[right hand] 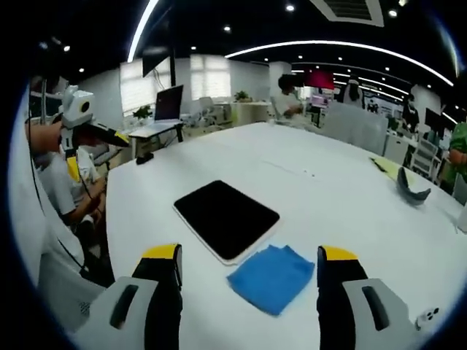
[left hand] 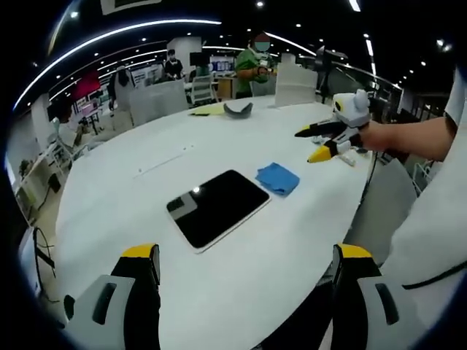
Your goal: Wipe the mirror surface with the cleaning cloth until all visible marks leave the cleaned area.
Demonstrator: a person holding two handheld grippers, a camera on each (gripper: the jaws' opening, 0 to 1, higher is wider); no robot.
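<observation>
A dark rectangular mirror (left hand: 217, 208) with a white rim lies flat on the white table (left hand: 117, 211). Right beside its far corner lies the blue cleaning cloth (left hand: 278, 178), crumpled. My left gripper (left hand: 246, 259) hovers over the near table edge, open and holding nothing. My right gripper (left hand: 310, 144), held by a hand, comes in from the right above the table past the cloth. In the right gripper view the cloth (right hand: 271, 277) lies on the table just ahead of my open right gripper (right hand: 249, 259), touching the mirror (right hand: 226, 219). The left gripper (right hand: 98, 149) hangs at the far left.
A grey curved object (left hand: 238, 109) and a yellow sheet (left hand: 208, 109) lie at the table's far side. A laptop (right hand: 166, 106) stands on a desk beyond the table. Several people work in the background. A seated person (right hand: 62, 182) is close to the table edge.
</observation>
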